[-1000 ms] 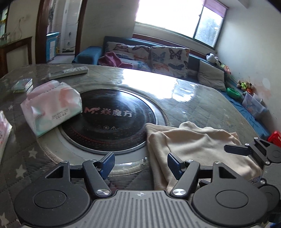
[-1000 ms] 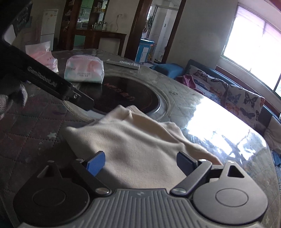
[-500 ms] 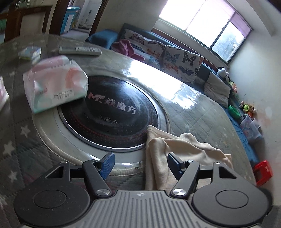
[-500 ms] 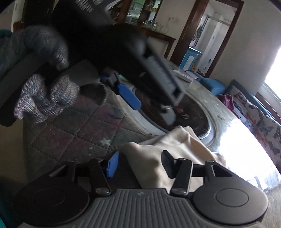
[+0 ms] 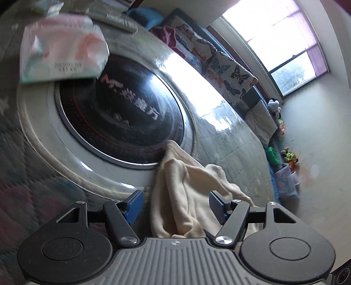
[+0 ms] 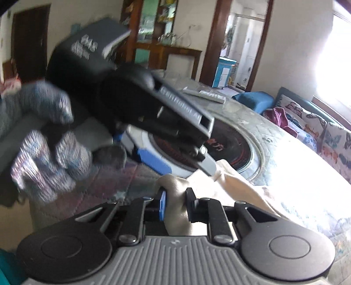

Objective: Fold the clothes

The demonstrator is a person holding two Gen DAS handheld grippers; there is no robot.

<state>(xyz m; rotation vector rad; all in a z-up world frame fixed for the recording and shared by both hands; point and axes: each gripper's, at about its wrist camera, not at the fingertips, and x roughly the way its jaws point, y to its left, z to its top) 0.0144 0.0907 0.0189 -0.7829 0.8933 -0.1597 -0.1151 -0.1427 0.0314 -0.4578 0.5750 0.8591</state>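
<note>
A cream cloth [image 5: 186, 193] lies bunched on the quilted table, at the near right rim of a round black glass plate [image 5: 122, 118]. My left gripper [image 5: 175, 203] is open, its blue pads on either side of a raised fold of the cloth. In the right wrist view my right gripper [image 6: 176, 203] is shut on a bunched edge of the cream cloth [image 6: 237, 186]. The left gripper [image 6: 175, 162] and its gloved hand [image 6: 48, 153] hang close above, at left, over the cloth.
A pink and white tissue pack [image 5: 63, 48] sits at the plate's far left edge. A remote control [image 5: 116, 19] lies behind it. A sofa with butterfly cushions [image 5: 221, 65] runs beyond the table under the window. A doorway [image 6: 239, 41] and wooden cabinet stand behind.
My right gripper has closed from wide open onto the cloth's edge. My left gripper has tilted and moved in over the cloth, which is now more bunched and lifted.
</note>
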